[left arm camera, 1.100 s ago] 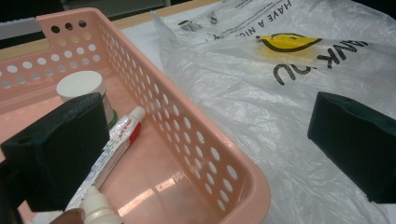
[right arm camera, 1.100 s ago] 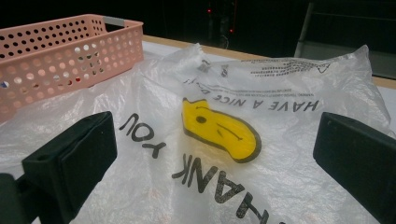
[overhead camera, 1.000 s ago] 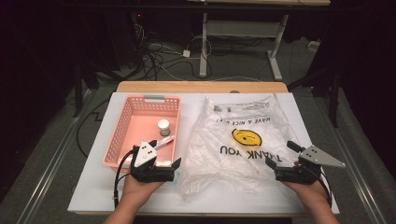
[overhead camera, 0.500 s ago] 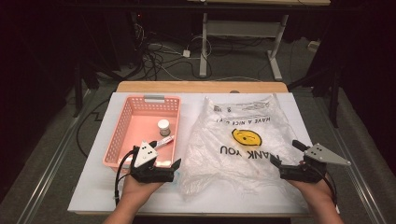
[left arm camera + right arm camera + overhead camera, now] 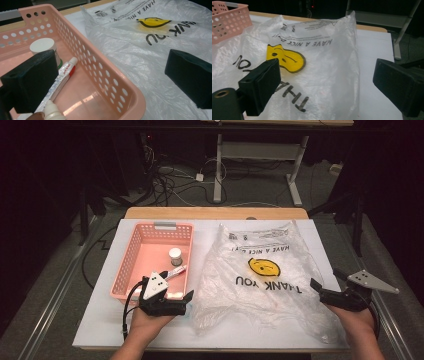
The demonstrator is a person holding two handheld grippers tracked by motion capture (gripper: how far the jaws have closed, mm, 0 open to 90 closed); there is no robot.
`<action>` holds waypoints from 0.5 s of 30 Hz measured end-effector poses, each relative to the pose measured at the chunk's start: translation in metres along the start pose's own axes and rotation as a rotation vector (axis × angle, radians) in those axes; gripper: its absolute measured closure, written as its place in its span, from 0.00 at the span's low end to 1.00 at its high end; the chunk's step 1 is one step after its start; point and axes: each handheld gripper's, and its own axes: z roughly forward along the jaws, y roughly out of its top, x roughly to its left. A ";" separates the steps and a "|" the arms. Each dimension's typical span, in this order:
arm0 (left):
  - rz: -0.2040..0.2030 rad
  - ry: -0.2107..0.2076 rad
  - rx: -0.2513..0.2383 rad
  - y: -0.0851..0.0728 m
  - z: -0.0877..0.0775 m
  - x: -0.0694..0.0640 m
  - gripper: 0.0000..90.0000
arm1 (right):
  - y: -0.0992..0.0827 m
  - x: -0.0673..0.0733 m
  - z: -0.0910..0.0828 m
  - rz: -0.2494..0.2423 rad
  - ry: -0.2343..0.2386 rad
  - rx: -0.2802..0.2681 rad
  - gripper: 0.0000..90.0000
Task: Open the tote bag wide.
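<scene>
A clear plastic bag (image 5: 260,280) with a yellow smiley and "THANK YOU" lies flat on the table's right half. Left of it stands a pink perforated basket (image 5: 131,265) holding a white-capped jar (image 5: 175,255) and a tube (image 5: 174,271). My left gripper (image 5: 176,287) is open, its jaws astride the basket's near right wall (image 5: 110,82), with the tube (image 5: 60,80) and jar (image 5: 43,46) past the left jaw. My right gripper (image 5: 327,279) hovers at the bag's right edge, open. Its jaws have just been closing a little, with the bag (image 5: 317,62) beneath the gap and nothing pinched.
A small white bottle (image 5: 51,112) lies in the basket's near corner. The white tabletop (image 5: 100,320) has bare room in front of the basket and right of the bag. Cables and a desk frame (image 5: 260,155) sit on the dark floor beyond the far edge.
My right gripper has moved rightward, off the bag toward the table's right edge. The left gripper has stayed put at the basket.
</scene>
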 end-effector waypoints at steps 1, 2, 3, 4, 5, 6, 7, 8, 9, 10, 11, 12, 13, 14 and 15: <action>0.000 -0.002 0.005 0.000 0.000 0.000 0.00 | 0.001 -0.004 0.004 0.003 -0.010 0.011 0.11; 0.003 -0.002 0.010 0.000 0.000 -0.001 0.00 | 0.001 -0.004 0.004 0.003 -0.010 0.011 0.11; 0.004 -0.002 0.014 0.000 0.000 -0.002 0.00 | 0.003 -0.007 0.007 0.007 -0.012 0.015 0.11; 0.009 -0.001 0.022 -0.001 0.001 -0.003 0.00 | 0.009 -0.013 0.017 0.010 -0.023 0.023 0.12; 0.015 -0.001 0.027 -0.001 0.001 -0.004 0.00 | 0.009 -0.013 0.017 0.010 -0.023 0.023 0.12; 0.018 0.002 0.030 -0.001 0.002 -0.005 0.00 | 0.017 -0.020 0.030 -0.008 -0.034 0.062 0.15; 0.025 0.002 0.030 -0.001 0.002 -0.006 0.00 | 0.021 -0.025 0.038 -0.010 -0.037 0.085 0.17; 0.029 -0.003 0.032 -0.001 0.001 -0.006 0.00 | 0.024 -0.029 0.046 -0.001 -0.028 0.103 0.18; 0.023 -0.005 0.024 0.000 0.001 -0.006 0.00 | 0.028 -0.034 0.053 0.002 -0.032 0.120 0.19; 0.020 -0.006 0.016 0.000 0.000 -0.006 0.00 | 0.032 -0.038 0.061 0.004 -0.043 0.134 0.21; 0.022 -0.008 0.015 0.001 -0.001 -0.006 0.00 | 0.035 -0.043 0.068 0.006 -0.046 0.144 0.21; 0.018 -0.010 0.014 0.001 -0.001 -0.006 0.00 | 0.038 -0.047 0.076 0.015 -0.045 0.154 0.22; 0.015 -0.016 0.014 0.002 -0.001 -0.005 0.00 | 0.041 -0.051 0.083 0.028 -0.050 0.164 0.22; 0.023 -0.007 0.017 0.002 -0.001 -0.005 0.00 | 0.043 -0.054 0.090 0.033 -0.047 0.175 0.22; 0.041 0.009 0.021 0.003 0.000 -0.006 0.00 | 0.045 -0.057 0.098 0.039 -0.040 0.177 0.23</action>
